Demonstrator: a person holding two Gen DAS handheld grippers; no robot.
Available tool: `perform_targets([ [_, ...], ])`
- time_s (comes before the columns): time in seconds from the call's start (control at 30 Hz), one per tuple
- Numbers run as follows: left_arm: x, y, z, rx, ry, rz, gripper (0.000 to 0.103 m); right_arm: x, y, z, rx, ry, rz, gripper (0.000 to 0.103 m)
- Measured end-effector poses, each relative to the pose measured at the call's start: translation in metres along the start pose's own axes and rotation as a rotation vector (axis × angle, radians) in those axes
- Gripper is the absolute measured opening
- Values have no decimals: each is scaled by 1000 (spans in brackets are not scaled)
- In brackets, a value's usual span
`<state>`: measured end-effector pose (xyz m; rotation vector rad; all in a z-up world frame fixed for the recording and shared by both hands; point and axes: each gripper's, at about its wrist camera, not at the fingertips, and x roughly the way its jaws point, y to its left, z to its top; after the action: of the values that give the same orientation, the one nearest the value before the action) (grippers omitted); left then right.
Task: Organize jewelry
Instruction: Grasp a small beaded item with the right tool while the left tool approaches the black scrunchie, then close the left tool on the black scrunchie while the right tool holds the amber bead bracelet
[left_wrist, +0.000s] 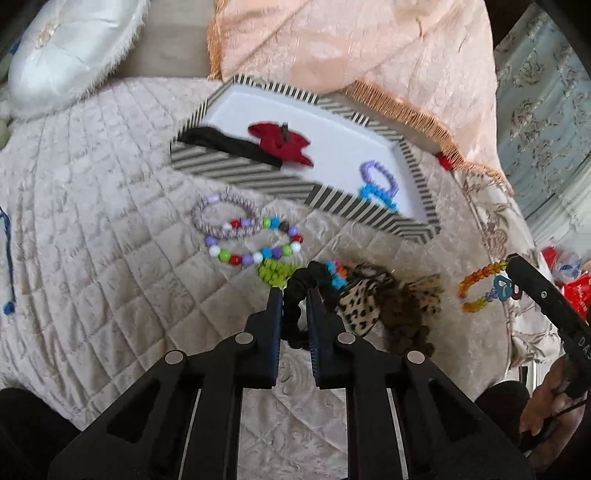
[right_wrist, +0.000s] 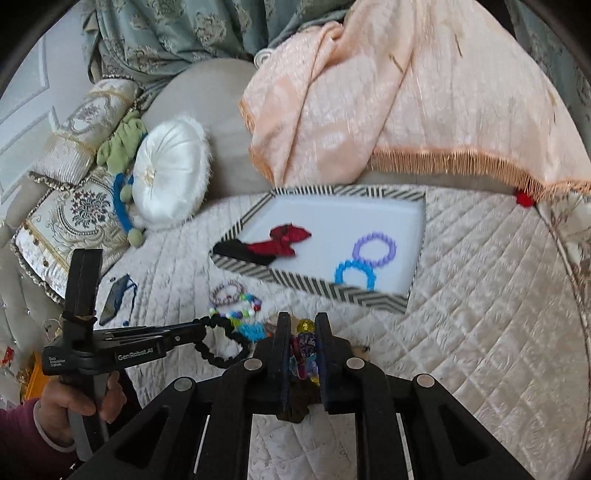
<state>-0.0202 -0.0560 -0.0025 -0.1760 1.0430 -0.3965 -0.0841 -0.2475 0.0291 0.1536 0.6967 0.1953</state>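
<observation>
A striped box (left_wrist: 236, 171) (right_wrist: 325, 290) with a white floor lies on the quilted bed. In it are a red bow (left_wrist: 282, 142) (right_wrist: 286, 240), a black band (left_wrist: 221, 142), a purple coil ring (left_wrist: 380, 175) (right_wrist: 375, 247) and a blue coil ring (left_wrist: 376, 197) (right_wrist: 354, 275). My left gripper (left_wrist: 294, 291) (right_wrist: 207, 323) is shut on a black scrunchie (left_wrist: 295, 310) (right_wrist: 218, 354) above a pile of hair ties. My right gripper (right_wrist: 303, 321) (left_wrist: 511, 260) is shut on an orange and yellow beaded bracelet (left_wrist: 476, 286) (right_wrist: 304, 347) with colourful charms.
On the quilt in front of the box lie a multicoloured bead bracelet (left_wrist: 255, 240), a purple-white hair tie (left_wrist: 225, 218), a green coil tie (left_wrist: 275, 273) and leopard scrunchies (left_wrist: 369, 302). A peach fringed throw (right_wrist: 406, 110) and a round white cushion (right_wrist: 170, 173) lie behind.
</observation>
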Motion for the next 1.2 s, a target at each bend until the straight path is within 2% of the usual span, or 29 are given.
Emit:
perform_targets([
  [0.2,-20,-12,13,43,-57,36,12,-7,2,11,-8,-15,0,12],
  [0.5,-31,-18,28,64,-92,36,12,-7,1,17,-12,-26,-11,12],
  [0.63,-20,-12,27,48,-44,38,15,-6,-1,16,-5,-23,-7,12],
  [0.67,-12,-10,24,46,-15,55,27,-5,-1,15,-4,-20,-6,12],
  [0.7,-6,-7,21,46,5,74,50,-5,-1,14,-4,-17,-5,12],
  [0.73,2,-2,15,38,23,93,59,-4,-2,13,-3,-14,-4,12],
  [0.77,8,2,11,30,32,97,63,-4,-2,12,-2,-12,-3,12],
  [0.87,31,14,-1,24,85,149,63,-1,-4,11,8,-4,-1,12],
  [0.93,46,20,-6,20,126,171,63,0,-5,11,14,-1,1,12],
  [0.97,49,21,-8,22,120,172,62,0,-5,11,15,-1,3,12],
  [1.0,48,20,-8,35,90,176,55,0,-4,11,12,0,3,12],
  [1.03,49,18,-8,47,81,184,44,1,-3,11,10,1,3,12],
  [1.07,50,17,-7,56,84,190,12,1,-2,12,7,2,3,12],
  [1.1,51,17,-5,54,92,189,7,2,-2,12,6,3,3,12],
  [1.2,45,19,0,42,80,141,6,1,0,14,2,-1,4,12],
])
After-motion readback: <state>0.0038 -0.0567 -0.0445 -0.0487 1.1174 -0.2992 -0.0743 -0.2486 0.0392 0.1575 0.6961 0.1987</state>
